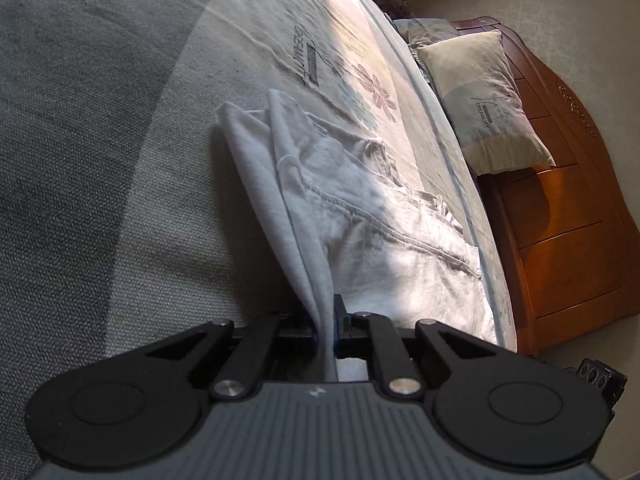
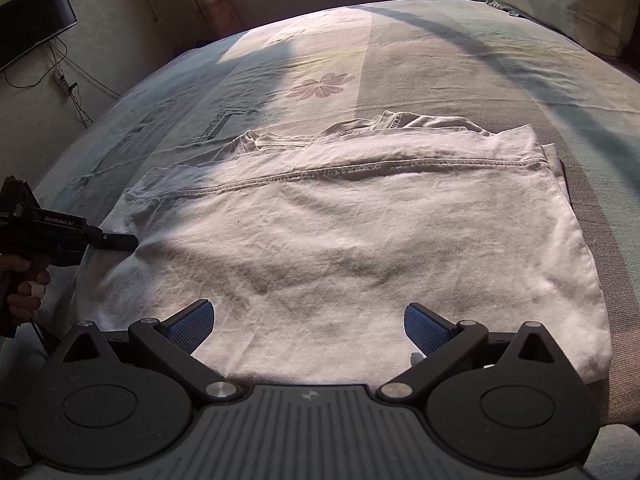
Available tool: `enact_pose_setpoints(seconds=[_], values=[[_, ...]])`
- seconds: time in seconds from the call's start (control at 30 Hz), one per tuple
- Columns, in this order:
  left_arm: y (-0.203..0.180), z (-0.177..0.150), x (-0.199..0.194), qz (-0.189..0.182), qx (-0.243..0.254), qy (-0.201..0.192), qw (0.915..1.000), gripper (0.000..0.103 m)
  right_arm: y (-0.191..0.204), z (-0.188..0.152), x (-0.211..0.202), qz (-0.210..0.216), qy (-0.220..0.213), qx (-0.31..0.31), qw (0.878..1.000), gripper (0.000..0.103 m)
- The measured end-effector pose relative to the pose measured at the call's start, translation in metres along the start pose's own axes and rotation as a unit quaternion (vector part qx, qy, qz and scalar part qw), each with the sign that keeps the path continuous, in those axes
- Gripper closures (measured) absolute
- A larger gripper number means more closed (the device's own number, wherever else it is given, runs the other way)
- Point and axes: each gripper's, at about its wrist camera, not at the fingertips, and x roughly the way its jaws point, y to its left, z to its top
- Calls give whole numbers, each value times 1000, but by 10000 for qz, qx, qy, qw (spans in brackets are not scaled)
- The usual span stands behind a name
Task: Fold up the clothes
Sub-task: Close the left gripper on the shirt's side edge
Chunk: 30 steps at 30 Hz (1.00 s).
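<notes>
- Left gripper [image 1: 326, 330] clamped tight on a bunched edge of the white t-shirt [image 2: 320, 232], near its left side
- Right gripper [image 2: 309, 322] wide open, hovering over the near edge, holding nothing
- Looks maybe halfway: shirt on the bed [image 2: 460, 64], bottom half folded up, stitched hem across the middle, another fold probably left
- Wrinkly cotton, collar peeking out beyond

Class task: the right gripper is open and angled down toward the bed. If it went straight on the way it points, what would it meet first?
Most likely the white T-shirt: the right gripper hangs with its fingers spread over the shirt's near part, nothing between. Exact depth is unclear.
</notes>
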Motion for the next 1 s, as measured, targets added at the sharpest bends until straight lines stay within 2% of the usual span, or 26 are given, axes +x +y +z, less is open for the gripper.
enact_pose_setpoints(seconds=[0.17, 0.27, 0.5, 0.63, 0.73, 0.87, 1.0], values=[[5, -3, 0, -104, -127, -87, 9998, 92, 18, 22, 21, 501, -92, 14, 9987, 0], [7, -4, -1, -128, -165, -127, 9997, 92, 31, 33, 37, 641, -155, -60, 9978, 0], [6, -3, -1, -115, -150, -180, 9997, 92, 46, 68, 90, 569, -418, -54, 9975, 0], [8, -4, -1, -140, -217, -212, 9994, 92, 43, 81, 126, 199, -363, -13, 9991, 0], [8, -5, -1, -151, -212, -212, 9994, 92, 46, 88, 137, 83, -522, -268, 9982, 0], [7, -4, -1, -117, -178, -190, 9996, 92, 40, 100, 139, 149, -480, 41, 9987, 0], [7, -1, 1, -142, -202, -126, 9996, 92, 40, 87, 113, 544, -421, 273, 9973, 0]])
